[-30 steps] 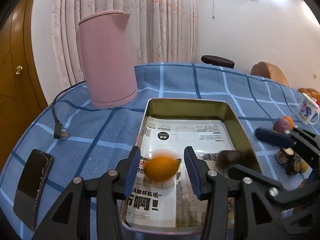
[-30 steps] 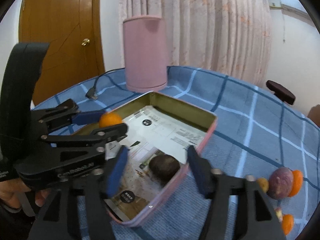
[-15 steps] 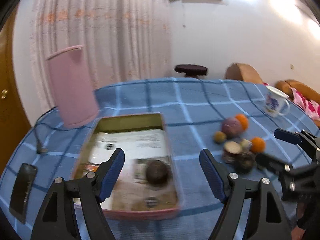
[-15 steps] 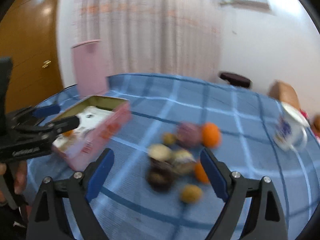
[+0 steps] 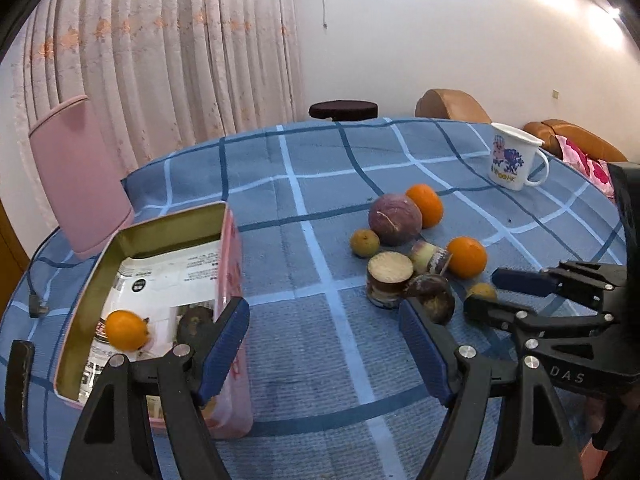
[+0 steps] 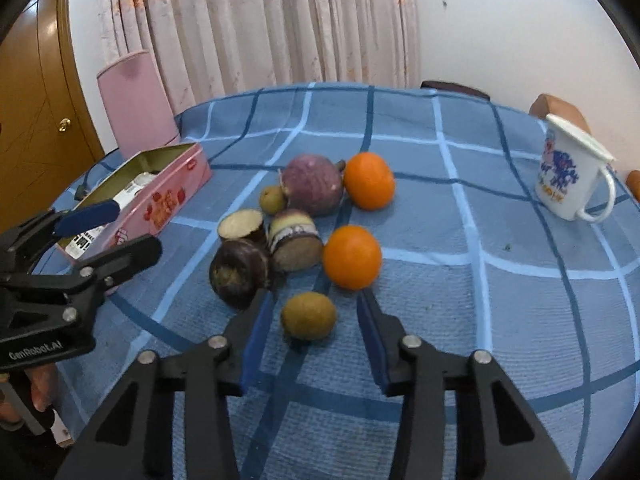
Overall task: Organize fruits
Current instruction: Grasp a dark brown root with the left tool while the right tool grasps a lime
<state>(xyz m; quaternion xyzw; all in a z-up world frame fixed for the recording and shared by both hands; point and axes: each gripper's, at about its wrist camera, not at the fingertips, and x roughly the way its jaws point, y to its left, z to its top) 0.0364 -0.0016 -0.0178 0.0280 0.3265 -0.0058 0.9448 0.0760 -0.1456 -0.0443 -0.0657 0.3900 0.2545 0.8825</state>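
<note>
A pink tin (image 5: 230,248) lined with printed paper holds an orange (image 5: 124,330) and a dark fruit (image 5: 196,320). My left gripper (image 5: 322,344) stands open over bare cloth to the right of the tin, with nothing between its fingers. On the cloth lie two oranges (image 6: 369,180) (image 6: 352,257), a purple round fruit (image 6: 314,184), cut pieces (image 6: 294,240) and a dark fruit (image 6: 238,266). My right gripper (image 6: 314,320) is closing around a small brown-green fruit (image 6: 308,315); a gap still shows on both sides of it.
A white printed mug (image 6: 568,176) stands at the right of the round table. A pink kettle (image 6: 136,104) sits behind the tin, its cable (image 5: 38,308) trailing left. A dark phone (image 5: 16,380) lies at the near left edge. A small greenish fruit (image 6: 272,199) lies beside the purple one.
My left gripper opened, left the orange in the tin and swung right. My right gripper travelled from the tin to the fruit pile, and its jaws narrowed around the small fruit.
</note>
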